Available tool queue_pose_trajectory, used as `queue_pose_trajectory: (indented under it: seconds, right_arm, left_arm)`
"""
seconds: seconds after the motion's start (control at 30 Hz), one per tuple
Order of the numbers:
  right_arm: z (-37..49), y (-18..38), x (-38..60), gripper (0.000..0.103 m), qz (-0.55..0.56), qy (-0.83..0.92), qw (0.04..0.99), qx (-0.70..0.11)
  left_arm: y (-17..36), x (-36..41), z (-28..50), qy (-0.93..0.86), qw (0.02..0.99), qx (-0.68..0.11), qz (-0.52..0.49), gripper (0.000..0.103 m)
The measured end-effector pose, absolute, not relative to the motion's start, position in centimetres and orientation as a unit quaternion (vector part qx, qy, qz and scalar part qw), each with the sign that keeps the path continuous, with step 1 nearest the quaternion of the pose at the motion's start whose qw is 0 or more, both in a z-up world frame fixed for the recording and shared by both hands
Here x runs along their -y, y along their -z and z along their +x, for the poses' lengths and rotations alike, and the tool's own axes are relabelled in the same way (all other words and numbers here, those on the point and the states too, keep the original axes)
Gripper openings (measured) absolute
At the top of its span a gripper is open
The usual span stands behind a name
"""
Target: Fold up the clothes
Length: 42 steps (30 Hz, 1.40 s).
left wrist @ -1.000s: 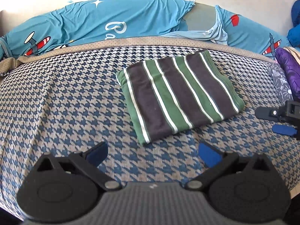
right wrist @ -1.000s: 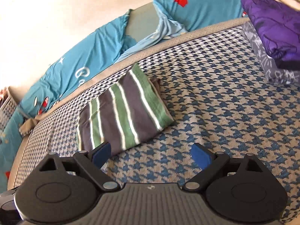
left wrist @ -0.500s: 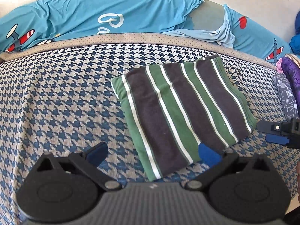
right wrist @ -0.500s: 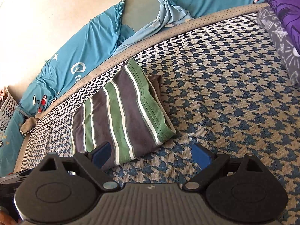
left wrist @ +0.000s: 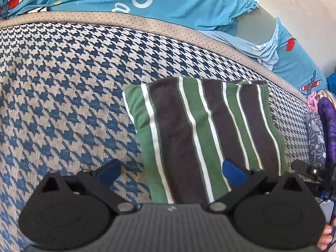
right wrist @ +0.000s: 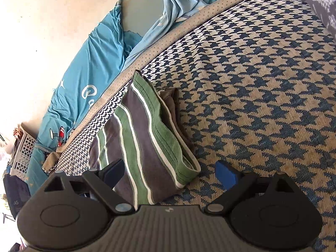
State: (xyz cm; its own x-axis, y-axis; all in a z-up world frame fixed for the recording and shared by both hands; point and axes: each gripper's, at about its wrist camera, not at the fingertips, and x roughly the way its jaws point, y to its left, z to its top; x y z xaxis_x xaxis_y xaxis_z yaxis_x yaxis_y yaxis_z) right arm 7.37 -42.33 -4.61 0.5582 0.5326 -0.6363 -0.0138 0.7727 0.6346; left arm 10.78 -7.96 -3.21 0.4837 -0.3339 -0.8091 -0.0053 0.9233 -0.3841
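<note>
While both jaws are spread wide and nothing is held, the left gripper (left wrist: 171, 173) is poised low over the near left corner of the folded striped garment (left wrist: 201, 138), and the right gripper (right wrist: 170, 173) over its near right corner, where stacked layers are exposed. The garment is laid flat on the houndstooth bed cover (left wrist: 63, 96), a turquoise sheet (left wrist: 168, 2) bunched beyond. If only the top layer is pinched, the fold could be pulled open, or the cover snagged beneath.

White cursive "Pa" (rest hidden) shows on the turquoise sheet (left wrist: 168, 2); nothing else legible.
</note>
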Motion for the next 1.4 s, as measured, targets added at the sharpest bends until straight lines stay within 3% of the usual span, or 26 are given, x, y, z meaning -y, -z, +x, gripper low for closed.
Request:
queue_pose_trajectory:
  seconds: [0.3, 0.43, 0.57, 0.63, 0.9, 1.0, 1.2, 1.37, 1.4]
  right_arm:
    - [9.1, 4.7, 40.7, 0.093, 0.283, -0.187, 0.834, -0.435]
    - [9.5, 4.8, 39.9, 0.079, 0.273, -0.2, 0.836, -0.431]
    - [9.9, 4.8, 39.1, 0.074, 0.255, -0.204, 0.843, -0.428]
    - [10.2, 4.9, 38.8, 0.066, 0.257, -0.208, 0.841, -0.427]
    - [11.0, 5.0, 37.2, 0.062, 0.242, -0.222, 0.844, -0.423]
    - [11.2, 5.0, 36.6, 0.055, 0.233, -0.227, 0.846, -0.421]
    - [11.3, 4.9, 35.7, 0.048, 0.207, -0.228, 0.854, -0.42]
    - [11.2, 4.8, 35.0, 0.045, 0.178, -0.222, 0.864, -0.416]
    - [11.2, 4.8, 34.8, 0.04, 0.168, -0.219, 0.867, -0.415]
  left_arm:
    - [3.8, 7.0, 13.8, 0.115, 0.837, -0.491, -0.214, 0.103]
    - [3.7, 7.9, 14.7, 0.13, 0.843, -0.485, -0.194, 0.103]
    - [3.6, 8.8, 15.2, 0.141, 0.849, -0.478, -0.176, 0.103]
    - [3.6, 9.3, 15.4, 0.143, 0.851, -0.477, -0.167, 0.103]
    - [3.5, 10.5, 16.2, 0.154, 0.857, -0.467, -0.155, 0.102]
    - [3.3, 11.3, 16.4, 0.163, 0.859, -0.459, -0.156, 0.101]
    - [3.1, 12.5, 15.4, 0.158, 0.871, -0.454, -0.1, 0.09]
    - [2.9, 12.6, 14.9, 0.133, 0.88, -0.447, -0.085, 0.06]
    - [2.9, 12.6, 14.9, 0.132, 0.882, -0.445, -0.082, 0.057]
